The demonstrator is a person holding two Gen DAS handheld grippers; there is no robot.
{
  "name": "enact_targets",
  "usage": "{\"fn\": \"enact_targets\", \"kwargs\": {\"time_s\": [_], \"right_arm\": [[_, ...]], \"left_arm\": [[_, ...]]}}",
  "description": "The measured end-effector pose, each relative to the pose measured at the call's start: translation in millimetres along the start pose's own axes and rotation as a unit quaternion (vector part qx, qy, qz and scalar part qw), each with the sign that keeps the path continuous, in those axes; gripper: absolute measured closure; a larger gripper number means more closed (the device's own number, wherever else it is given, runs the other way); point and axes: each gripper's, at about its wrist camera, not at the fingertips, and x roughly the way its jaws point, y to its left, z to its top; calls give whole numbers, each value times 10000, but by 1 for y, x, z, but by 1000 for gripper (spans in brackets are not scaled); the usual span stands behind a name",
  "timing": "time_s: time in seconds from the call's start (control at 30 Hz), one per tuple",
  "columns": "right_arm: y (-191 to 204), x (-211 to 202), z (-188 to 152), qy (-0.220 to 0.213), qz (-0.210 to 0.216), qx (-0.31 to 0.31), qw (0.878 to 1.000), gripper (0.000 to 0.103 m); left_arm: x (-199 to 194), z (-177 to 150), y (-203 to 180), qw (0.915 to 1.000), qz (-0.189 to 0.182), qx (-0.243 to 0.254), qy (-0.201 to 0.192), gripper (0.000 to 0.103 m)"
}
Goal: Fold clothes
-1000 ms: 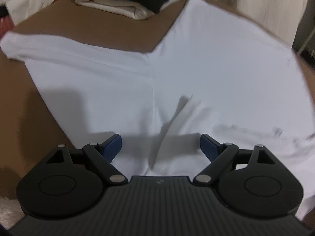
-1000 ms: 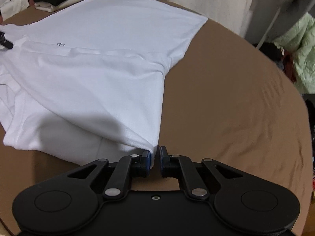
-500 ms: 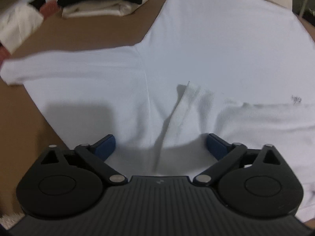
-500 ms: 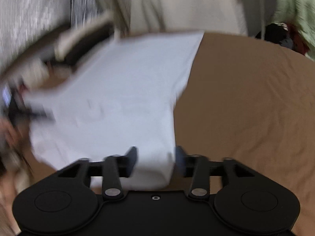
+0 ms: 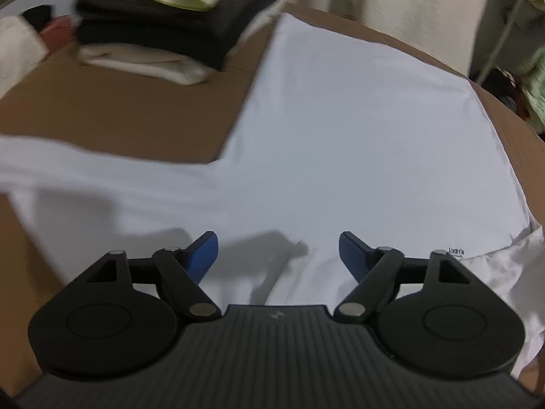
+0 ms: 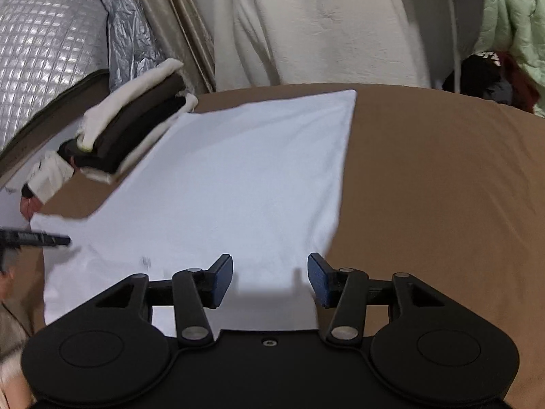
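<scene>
My left wrist cam looks down close over the white shirt (image 5: 340, 143); right cam views it (image 6: 238, 184) from the near-right edge; both share the far clothes stack (image 5: 163, 34).

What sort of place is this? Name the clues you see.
Probably a bedroom: a white T-shirt spread on a brown bedsheet, a stack of folded clothes, and a green quilted jacket hanging behind.

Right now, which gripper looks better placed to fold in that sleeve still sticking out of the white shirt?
Probably the left gripper. The white shirt has its one spread sleeve on the left of that view, near the open jaws. The right gripper, also open, hovers at the shirt's already-folded straight edge.
</scene>
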Motion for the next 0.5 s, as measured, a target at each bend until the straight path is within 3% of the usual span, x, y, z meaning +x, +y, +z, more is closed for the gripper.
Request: {"fn": "enact_targets", "kwargs": {"time_s": [0.1,0.2,0.23,0.27,0.3,0.37,0.43,0.5], "right_arm": [[-4,18,1,-79,-117,216,9997,46],[-21,27,-23,-70,3,647,9979,46],[-26,31,-30,-28,35,767,9970,46],[-30,35,-35,56,42,840,9964,46],[-32,40,-38,121,34,855,9963,46],[-30,50,-38,197,-26,722,9972,46],[-26,58,-39,128,-86,463,9988,46],[-22,61,-41,-59,-133,65,9999,80]], "left_arm": [[19,-10,-5,9992,-75,274,277,23],[17,-25,-15,9976,-125,643,238,23],[15,-26,-18,9966,-170,780,183,32],[14,-27,-22,9957,-209,880,193,66],[12,-29,-26,9948,-243,972,193,85],[6,-26,-31,9945,-220,1020,-35,97],[-1,-24,-35,9938,-200,1063,-271,97],[-20,-23,-34,9920,-294,1001,-715,97]]}}
